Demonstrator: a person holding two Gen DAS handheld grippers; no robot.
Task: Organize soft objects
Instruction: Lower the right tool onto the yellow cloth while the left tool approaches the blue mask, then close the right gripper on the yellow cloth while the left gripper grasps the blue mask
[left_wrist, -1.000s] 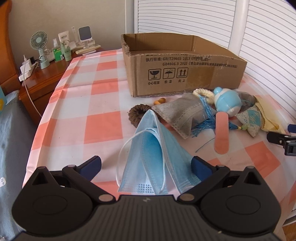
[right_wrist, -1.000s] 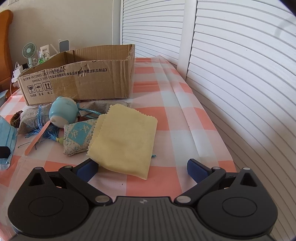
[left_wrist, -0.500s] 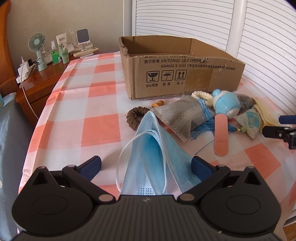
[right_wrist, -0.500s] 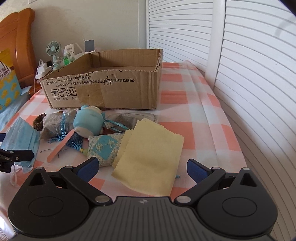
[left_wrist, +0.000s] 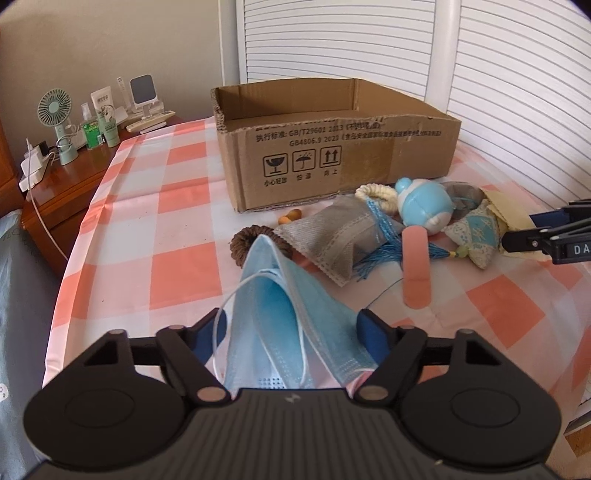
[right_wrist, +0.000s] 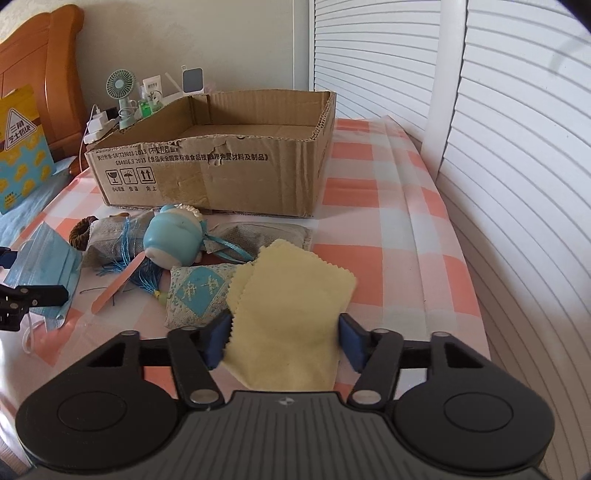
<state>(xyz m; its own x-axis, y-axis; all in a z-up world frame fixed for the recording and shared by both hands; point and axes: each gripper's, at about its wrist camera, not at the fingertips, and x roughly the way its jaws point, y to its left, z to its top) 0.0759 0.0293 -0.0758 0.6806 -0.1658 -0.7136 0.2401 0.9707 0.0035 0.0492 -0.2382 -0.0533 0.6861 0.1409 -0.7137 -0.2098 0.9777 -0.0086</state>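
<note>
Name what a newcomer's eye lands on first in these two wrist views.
Each gripper straddles something soft: the left gripper has just been closing around a folded blue face mask, and the right gripper has just been closing around a yellow cloth. Behind them an open, empty-looking cardboard box sits on the pink checked tablecloth, with a jumble of pouches and a pale blue round toy right in front of it.

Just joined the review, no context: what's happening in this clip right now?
A person is sorting soft items on a checked tablecloth, one hand-held gripper per hand. The left hand-held gripper straddles a blue face mask; the right hand-held gripper straddles a yellow cloth. Both sets of jaws have just been closing on these, neither clearly pinched yet. The cardboard box looks empty; the other items lie in front of it.
</note>
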